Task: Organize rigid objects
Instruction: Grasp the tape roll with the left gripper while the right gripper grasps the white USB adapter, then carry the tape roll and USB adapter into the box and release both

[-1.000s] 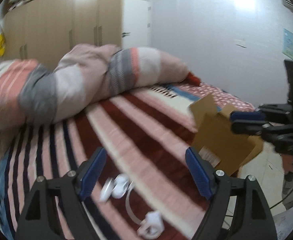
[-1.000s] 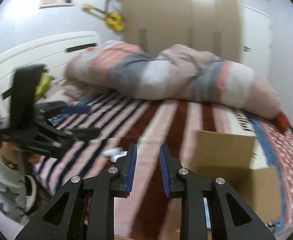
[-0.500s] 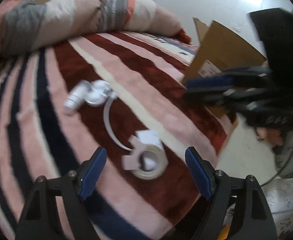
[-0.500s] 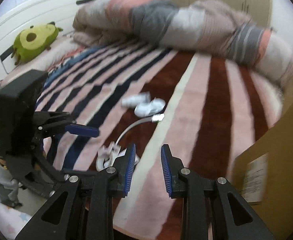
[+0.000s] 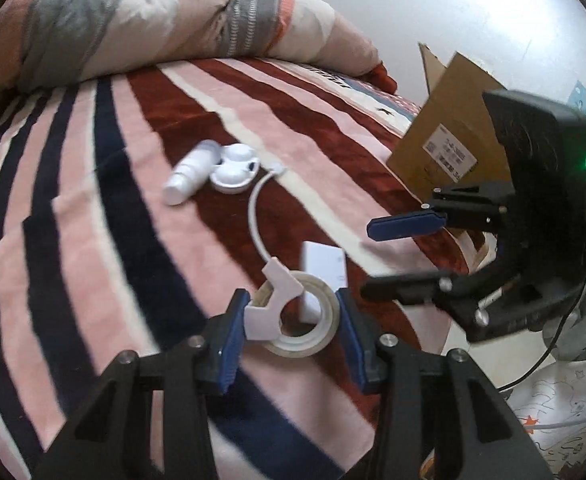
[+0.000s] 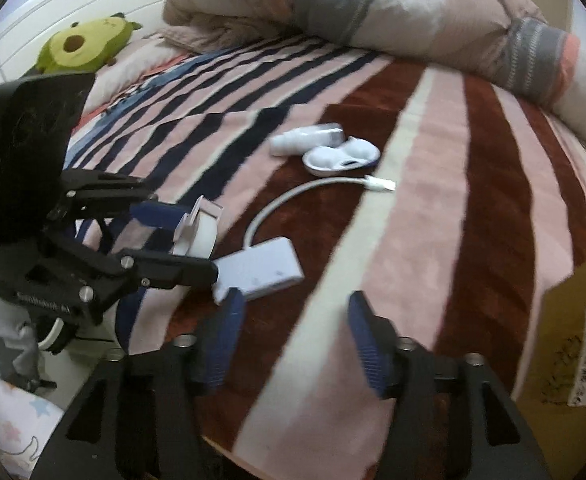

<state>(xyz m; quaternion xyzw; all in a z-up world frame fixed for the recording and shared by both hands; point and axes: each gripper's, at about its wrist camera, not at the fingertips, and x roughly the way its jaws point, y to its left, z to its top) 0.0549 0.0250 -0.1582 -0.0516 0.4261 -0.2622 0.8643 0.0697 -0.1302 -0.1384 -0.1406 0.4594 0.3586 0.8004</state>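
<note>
On the striped bed lie a clear tape roll with a white plastic clip on it, a white adapter hub with a cable, a small white bottle and a white earbud-style case. My left gripper has its blue pads on both sides of the tape roll and clip, jaws closed to their width. My right gripper is open and empty just in front of the hub; it also shows in the left wrist view.
An open cardboard box stands at the bed's right edge. A rolled striped duvet lies across the far side. A green avocado plush rests by the white headboard. The bed edge and floor are close below both grippers.
Both grippers dropped toward the bed. The left gripper narrowed from wide open onto the tape roll and clip. The right gripper opened wide from nearly shut and neared the hub.
</note>
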